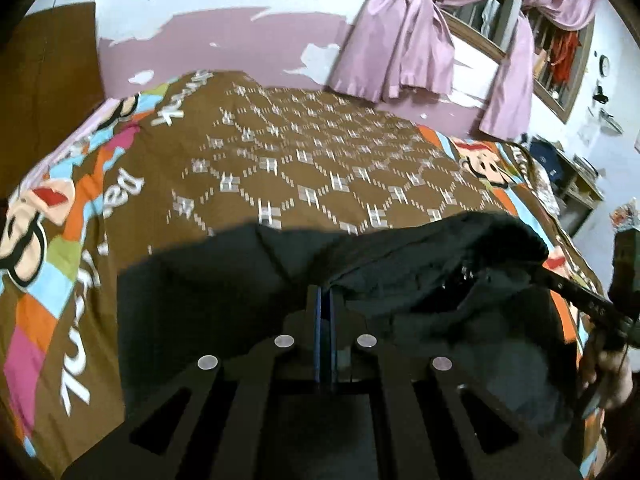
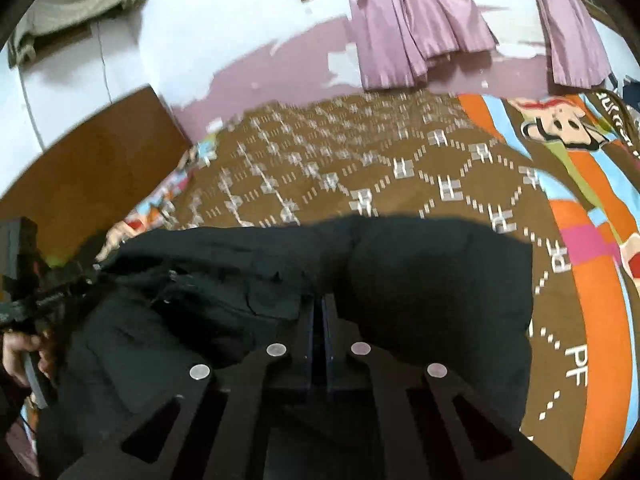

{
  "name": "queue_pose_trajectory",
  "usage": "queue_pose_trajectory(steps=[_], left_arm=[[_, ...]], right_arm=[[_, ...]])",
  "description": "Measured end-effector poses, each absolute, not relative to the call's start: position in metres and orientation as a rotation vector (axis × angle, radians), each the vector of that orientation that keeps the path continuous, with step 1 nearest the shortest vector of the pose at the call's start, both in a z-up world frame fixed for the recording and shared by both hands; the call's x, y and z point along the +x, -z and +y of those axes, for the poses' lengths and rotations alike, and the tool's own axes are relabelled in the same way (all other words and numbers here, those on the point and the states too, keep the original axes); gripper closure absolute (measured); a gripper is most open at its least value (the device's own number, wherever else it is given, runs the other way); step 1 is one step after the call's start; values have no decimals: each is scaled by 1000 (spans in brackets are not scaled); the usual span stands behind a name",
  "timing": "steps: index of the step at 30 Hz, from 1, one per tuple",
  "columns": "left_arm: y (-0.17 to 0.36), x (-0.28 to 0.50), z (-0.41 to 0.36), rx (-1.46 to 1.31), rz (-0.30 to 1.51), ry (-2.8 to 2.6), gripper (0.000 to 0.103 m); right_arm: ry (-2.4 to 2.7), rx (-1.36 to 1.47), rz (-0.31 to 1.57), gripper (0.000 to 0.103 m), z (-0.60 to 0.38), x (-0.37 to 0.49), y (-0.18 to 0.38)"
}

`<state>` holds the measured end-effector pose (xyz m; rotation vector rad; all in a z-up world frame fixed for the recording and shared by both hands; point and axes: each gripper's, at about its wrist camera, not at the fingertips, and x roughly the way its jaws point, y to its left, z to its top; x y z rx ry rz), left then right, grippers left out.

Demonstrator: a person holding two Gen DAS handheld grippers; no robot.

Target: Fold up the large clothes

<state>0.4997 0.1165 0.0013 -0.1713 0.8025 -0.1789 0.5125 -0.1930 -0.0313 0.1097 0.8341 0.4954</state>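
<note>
One black garment (image 1: 248, 276) lies bunched on the near part of the bed, over the brown patterned bedspread (image 1: 312, 160). Both tools meet it at its near edge: the left gripper (image 1: 325, 294) has its jaws pressed together with dark cloth at the tips, and the right gripper (image 2: 320, 300) likewise, jaws closed against the fabric. Purple curtains (image 1: 404, 48) hang at the window behind the bed
</note>
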Motion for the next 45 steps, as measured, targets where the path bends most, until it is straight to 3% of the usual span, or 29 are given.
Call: queue_pose_trajectory(steps=[9,16,21,23,26,29,30,36,40,41,45], left_arm=[[62,524,106,-119,910,158,102],[69,517,111,-125,890,165,102],[61,511,120,-177,862,208,98],[58,509,126,-204,860,221,94],[51,502,127,-211,846,244,83],[38,485,126,-184,777,246,55],[30,477,126,-177,724,252,51],[-21,493,113,-225,559,276,45],[-32,548,95,-252,629,256,45],[-29,558,92,-266,655,256,45],[-3,587,88,-366,776,303,46]], right_arm=[[-440,19,937,100,-175,527,73],[-505,141,927,97,-195,526,69],[-547,232,932,83,-211,525,61],[-560,204,918,66,-212,518,55],[-562,152,857,53,-215,504,40],[-551,160,780,52,-221,505,17],[-542,173,765,52,-222,510,12],[-588,356,807,52,-196,573,-6],[-625,433,872,54,-173,595,18],[-644,430,893,59,-167,595,23],[-744,276,965,65,-140,584,38]])
